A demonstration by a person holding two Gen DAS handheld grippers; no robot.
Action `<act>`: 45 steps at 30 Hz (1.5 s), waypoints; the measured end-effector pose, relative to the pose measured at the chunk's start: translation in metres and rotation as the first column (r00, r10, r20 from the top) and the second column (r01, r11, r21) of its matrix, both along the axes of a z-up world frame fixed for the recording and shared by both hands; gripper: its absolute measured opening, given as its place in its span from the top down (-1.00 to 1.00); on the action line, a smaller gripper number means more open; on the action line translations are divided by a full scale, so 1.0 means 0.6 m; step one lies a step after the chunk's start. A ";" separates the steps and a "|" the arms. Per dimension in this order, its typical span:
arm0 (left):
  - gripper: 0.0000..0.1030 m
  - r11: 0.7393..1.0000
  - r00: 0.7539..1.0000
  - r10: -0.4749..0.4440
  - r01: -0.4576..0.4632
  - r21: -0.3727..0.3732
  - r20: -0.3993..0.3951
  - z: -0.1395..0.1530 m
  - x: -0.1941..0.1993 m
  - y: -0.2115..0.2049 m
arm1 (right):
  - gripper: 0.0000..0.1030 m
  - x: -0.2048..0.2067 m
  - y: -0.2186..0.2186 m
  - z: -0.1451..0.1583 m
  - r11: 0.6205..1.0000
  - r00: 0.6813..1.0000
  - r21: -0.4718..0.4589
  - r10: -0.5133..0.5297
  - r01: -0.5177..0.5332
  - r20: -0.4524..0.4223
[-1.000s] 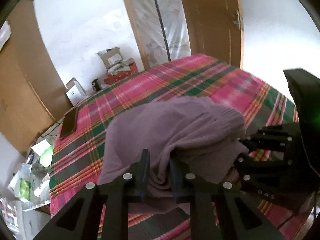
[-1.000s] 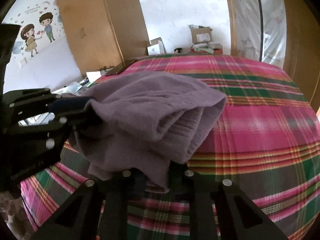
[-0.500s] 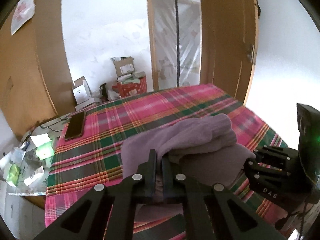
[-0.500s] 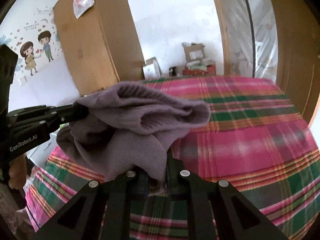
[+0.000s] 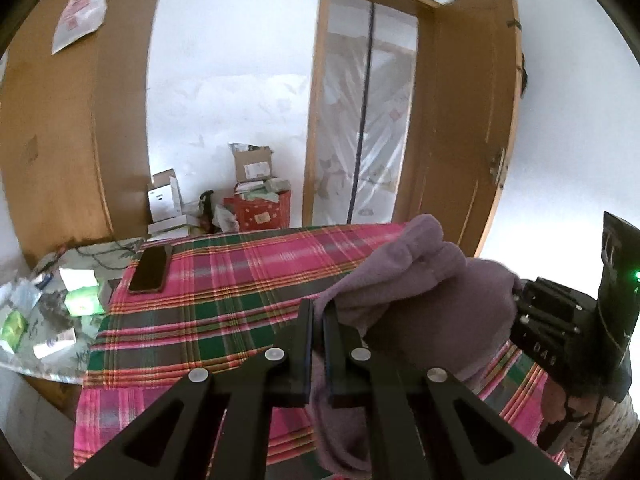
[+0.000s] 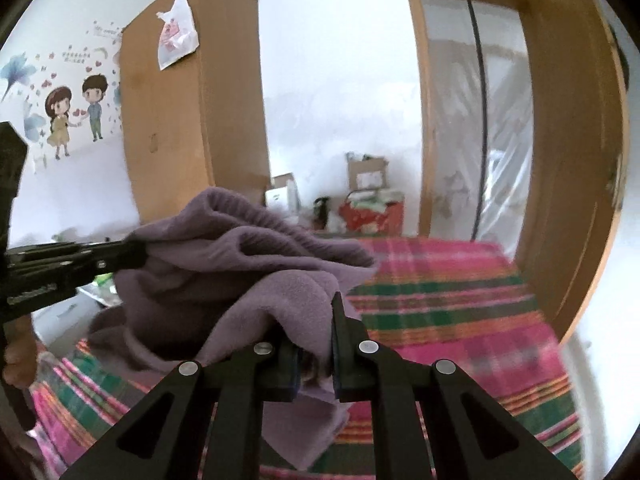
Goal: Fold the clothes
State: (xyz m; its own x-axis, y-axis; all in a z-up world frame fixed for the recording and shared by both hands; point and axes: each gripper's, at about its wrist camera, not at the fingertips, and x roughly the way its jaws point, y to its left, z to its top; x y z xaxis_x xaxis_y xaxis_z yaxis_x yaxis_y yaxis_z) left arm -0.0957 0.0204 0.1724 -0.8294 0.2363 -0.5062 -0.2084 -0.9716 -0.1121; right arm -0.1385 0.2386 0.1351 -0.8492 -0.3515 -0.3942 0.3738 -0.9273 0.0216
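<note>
A mauve knitted sweater (image 5: 424,296) hangs bunched between my two grippers, lifted off the plaid bed (image 5: 224,304). My left gripper (image 5: 318,316) is shut on one edge of it, the cloth pinched between the narrow jaws. In the right wrist view the sweater (image 6: 240,280) drapes over my right gripper (image 6: 316,340), which is shut on a thick fold. The left gripper (image 6: 132,254) shows there at the left, gripping the sweater's far edge. The right gripper's body (image 5: 560,328) sits at the right of the left wrist view.
A dark phone (image 5: 150,270) lies on the bed's far left corner. Beside the bed a cluttered low table (image 5: 48,312) holds green boxes. Cardboard boxes and a red bag (image 5: 256,208) stand by the wall. A wardrobe (image 6: 192,120) and open door (image 6: 572,160) flank the room.
Both grippers have risen and lifted the sweater off the bed; it went from lying spread to hanging bunched. The left jaws closed tight on its edge.
</note>
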 end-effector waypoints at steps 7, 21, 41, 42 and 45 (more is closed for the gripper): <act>0.91 0.996 0.996 0.056 -0.060 0.064 0.067 -0.043 0.015 -0.022 | 0.78 -0.015 0.037 0.015 0.996 0.998 0.055 -0.070 0.070 -0.001; 0.91 0.981 0.943 0.146 -0.177 0.079 0.297 -0.197 0.053 -0.073 | 0.73 -0.008 0.084 -0.125 0.974 0.975 0.192 -0.152 0.119 0.164; 0.67 0.985 0.911 0.131 -0.164 0.052 0.390 -0.236 0.104 -0.076 | 0.55 0.091 0.115 -0.168 0.963 0.955 0.258 -0.151 0.083 0.256; 0.67 0.984 0.910 0.131 -0.168 0.061 0.394 -0.237 0.108 -0.078 | 0.55 0.097 0.117 -0.164 0.965 0.956 0.250 -0.147 0.081 0.254; 0.66 0.982 0.905 0.133 -0.176 0.072 0.404 -0.241 0.116 -0.080 | 0.54 0.114 0.122 -0.152 0.972 0.960 0.223 -0.129 0.073 0.248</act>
